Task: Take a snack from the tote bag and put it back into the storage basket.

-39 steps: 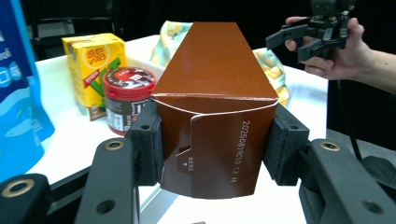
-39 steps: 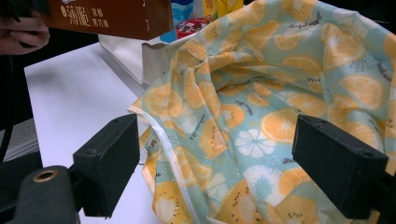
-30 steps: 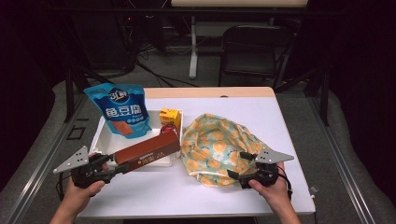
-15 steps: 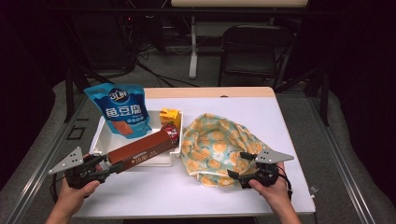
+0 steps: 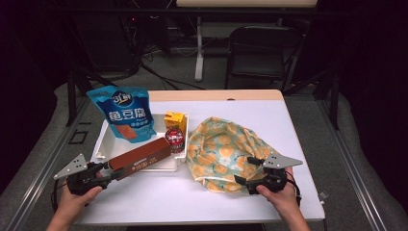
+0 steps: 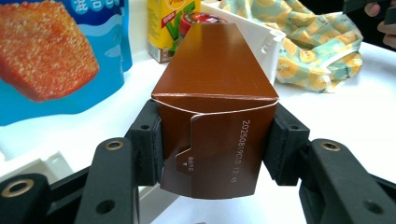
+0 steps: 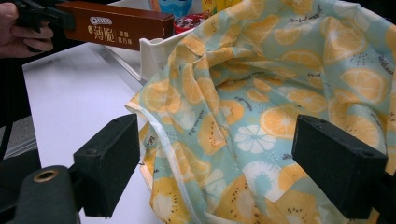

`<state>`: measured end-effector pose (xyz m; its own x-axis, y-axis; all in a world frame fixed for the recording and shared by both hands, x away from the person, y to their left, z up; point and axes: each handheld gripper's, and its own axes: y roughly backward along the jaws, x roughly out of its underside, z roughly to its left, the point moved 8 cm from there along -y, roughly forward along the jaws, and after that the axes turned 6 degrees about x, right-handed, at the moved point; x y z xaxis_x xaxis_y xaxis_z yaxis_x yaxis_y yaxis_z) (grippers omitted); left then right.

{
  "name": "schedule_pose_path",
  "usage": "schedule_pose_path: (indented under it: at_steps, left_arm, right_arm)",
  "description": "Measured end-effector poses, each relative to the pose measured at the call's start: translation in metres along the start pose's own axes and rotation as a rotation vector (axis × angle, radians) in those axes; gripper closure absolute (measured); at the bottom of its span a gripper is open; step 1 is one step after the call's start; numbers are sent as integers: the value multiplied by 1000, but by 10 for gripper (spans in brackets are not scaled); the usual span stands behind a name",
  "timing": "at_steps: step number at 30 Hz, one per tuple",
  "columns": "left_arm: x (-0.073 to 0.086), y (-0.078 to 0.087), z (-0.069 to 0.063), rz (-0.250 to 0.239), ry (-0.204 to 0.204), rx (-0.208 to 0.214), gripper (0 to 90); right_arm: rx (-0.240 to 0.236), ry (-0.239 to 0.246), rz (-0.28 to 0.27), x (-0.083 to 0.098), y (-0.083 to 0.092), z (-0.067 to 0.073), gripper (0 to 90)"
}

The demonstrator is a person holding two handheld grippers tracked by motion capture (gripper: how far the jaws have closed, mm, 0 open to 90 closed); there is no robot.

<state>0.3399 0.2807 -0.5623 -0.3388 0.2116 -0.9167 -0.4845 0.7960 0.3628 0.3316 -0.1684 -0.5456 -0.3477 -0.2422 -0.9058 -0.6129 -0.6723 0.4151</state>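
Leftward and toward the near edge of the bench (image 5: 159,202) the left tongs (image 5: 108,174) have drawn since the earlier pictures, and the brown biscuit box (image 5: 140,159) has come with them, its near end now out over the tray's near rim. Over the same span the right tongs (image 5: 246,171) have kept their place at the near right.

From above, the box lies slanted, its far end over the white tray (image 5: 102,143) and its near end in the left tongs. Looking along those tongs (image 6: 212,140), their pads pinch the box (image 6: 215,93) by its two long sides at the end flap, where a printed date code shows.

Spread wide, the right tongs (image 7: 233,163) stand with the near edge of the orange-print cloth bag (image 7: 280,93) between their pads; whether a pad touches the cloth I cannot tell. That view also reads the lettering on the box's side (image 7: 116,23).

Farther off in the tray stand a red-capped jar (image 5: 175,137), a yellow drink carton (image 5: 174,119) and a blue snack pouch (image 5: 125,113).
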Motion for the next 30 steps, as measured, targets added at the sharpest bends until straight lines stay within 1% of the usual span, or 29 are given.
schedule_pose_path:
  at_steps: [1,2,3,6,7,8,9,10,11,12,13,16,17,18,19,21,25,26,27,28,29,30]
  left_arm:
    - [1,0,0,8,0,15,482]
    - [1,0,1,9,2,8,482]
    - [2,0,1,16,1,20,482]
    - [5,-2,3,29,2,1,481]
    - [6,-4,4,26,3,-18,481]
    - [8,-5,5,36,5,-23,480]
    - [10,-6,5,52,2,-11,480]
    - [11,-7,6,58,3,-11,479]
    - [12,-8,7,46,7,-25,479]
    - [12,-7,8,53,10,-22,478]
    - [12,-8,9,49,11,-22,478]
    - [13,-8,12,42,26,-56,469]
    - [13,-9,13,34,21,-74,467]
    - [15,-9,13,40,23,-74,464]
    - [15,-10,12,47,30,-64,458]
    - [17,-10,12,51,40,-66,446]
    - [17,-10,12,58,51,-87,410]
    - [16,-9,12,49,58,-91,382]
    - [15,-9,12,40,66,-104,357]
    - [15,-7,12,48,68,-98,336]
    - [14,-7,11,34,70,-117,320]
    - [13,-5,10,43,69,-119,305]
  right_arm:
    - [-1,0,0,0,0,0,150]
    - [-1,1,1,0,0,0,149]
    - [0,1,3,1,0,0,150]
    - [1,-3,3,1,-1,1,150]
    - [0,-2,5,1,-1,1,150]
    - [-2,-3,4,1,-1,1,150]
    - [-1,-3,4,1,-1,1,150]
    - [-1,-2,3,1,-2,1,150]
    - [-1,-2,3,1,-2,1,150]
    - [-1,-3,3,1,-2,1,150]
    - [-1,-3,3,1,-2,1,150]
    - [0,-2,5,2,-2,1,150]
    - [1,-2,6,2,-2,1,150]
    - [0,-1,8,2,-2,1,150]
    - [1,-4,7,2,-3,1,150]
    - [-1,0,9,2,-3,1,150]
    - [0,2,12,3,-3,2,150]
    - [0,3,13,3,-3,2,150]
    - [1,2,14,3,-3,2,150]
    - [0,2,14,3,-3,2,150]
    - [-1,2,15,3,-3,2,150]
    - [0,2,12,3,-3,2,150]
